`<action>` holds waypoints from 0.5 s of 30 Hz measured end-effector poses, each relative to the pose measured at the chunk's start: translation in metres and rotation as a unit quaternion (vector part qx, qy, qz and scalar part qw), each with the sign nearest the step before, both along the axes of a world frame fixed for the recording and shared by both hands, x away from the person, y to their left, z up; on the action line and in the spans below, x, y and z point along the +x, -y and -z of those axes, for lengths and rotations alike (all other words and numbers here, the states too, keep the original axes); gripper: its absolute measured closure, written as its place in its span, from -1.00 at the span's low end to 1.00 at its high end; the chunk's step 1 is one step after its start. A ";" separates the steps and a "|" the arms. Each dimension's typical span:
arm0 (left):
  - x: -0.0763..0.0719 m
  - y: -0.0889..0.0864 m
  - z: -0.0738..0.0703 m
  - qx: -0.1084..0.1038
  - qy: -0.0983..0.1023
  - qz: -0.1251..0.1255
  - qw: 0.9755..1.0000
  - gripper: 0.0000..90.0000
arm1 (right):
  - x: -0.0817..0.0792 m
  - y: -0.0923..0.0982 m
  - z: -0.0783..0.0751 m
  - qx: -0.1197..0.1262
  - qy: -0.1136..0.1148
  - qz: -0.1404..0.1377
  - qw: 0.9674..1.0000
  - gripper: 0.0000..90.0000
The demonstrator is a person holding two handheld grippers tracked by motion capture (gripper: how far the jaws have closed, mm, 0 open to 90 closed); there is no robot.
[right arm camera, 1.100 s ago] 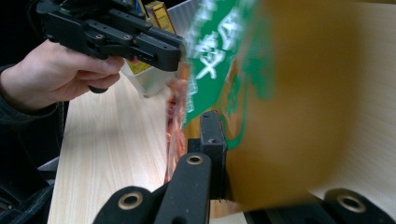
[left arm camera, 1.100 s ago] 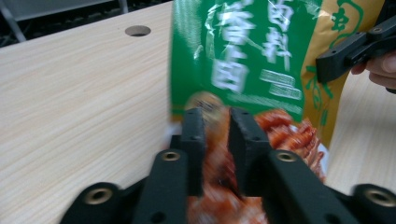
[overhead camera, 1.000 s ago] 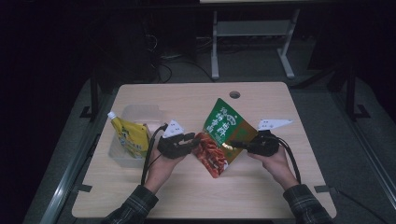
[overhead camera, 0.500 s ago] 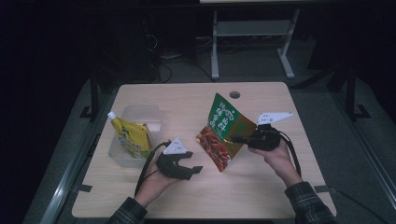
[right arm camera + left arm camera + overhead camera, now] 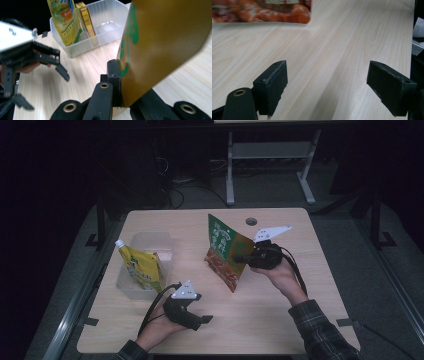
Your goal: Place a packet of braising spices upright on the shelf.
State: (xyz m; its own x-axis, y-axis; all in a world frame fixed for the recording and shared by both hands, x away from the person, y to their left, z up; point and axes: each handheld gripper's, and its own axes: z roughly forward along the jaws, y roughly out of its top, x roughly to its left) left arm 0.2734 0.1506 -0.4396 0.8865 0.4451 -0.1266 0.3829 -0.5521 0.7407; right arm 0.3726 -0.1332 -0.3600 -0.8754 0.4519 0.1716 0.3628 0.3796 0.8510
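Dark floor and metal frame legs lie beyond a pale wooden counter (image 5: 280, 320). On it a flat snack bag (image 5: 226, 251) stands on edge, green printed panel at the top, red-orange food picture below; its lower corner touches the wood. The right gripper (image 5: 244, 260) has its jaws clamped on the bag's side edge, so the bag sits between them and fans out ahead of them. The left gripper (image 5: 202, 320) lies low near the counter's front edge, well apart from the bag; its jaws have just been opening and now stand wide with bare wood between them.

From the right gripper view the bag (image 5: 165, 47) turns its plain golden back, with green print wrapping around the pinched edge. Beyond those jaws, on the side away from the bag, a clear plastic bin (image 5: 105, 32) holds a yellow-green spouted pouch (image 5: 63, 20) and a slim yellow box (image 5: 86, 17); the left gripper (image 5: 42, 82) is nearer, blurred. The left gripper view has the bag's red-orange bottom strip (image 5: 262, 11) far ahead of its spread jaws.
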 end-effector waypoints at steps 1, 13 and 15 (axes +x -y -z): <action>0.000 0.000 0.000 0.001 -0.001 0.001 1.000 -0.64 | 0.001 -0.004 -0.003 -0.002 -0.001 0.001 1.000 0.99; 0.002 0.006 0.008 0.002 -0.006 0.009 1.000 -0.64 | 0.028 -0.050 -0.036 0.005 0.024 -0.021 0.999 0.99; 0.001 0.007 0.008 0.004 -0.009 0.011 1.000 -0.64 | 0.033 -0.057 -0.041 0.005 0.026 -0.025 0.999 0.99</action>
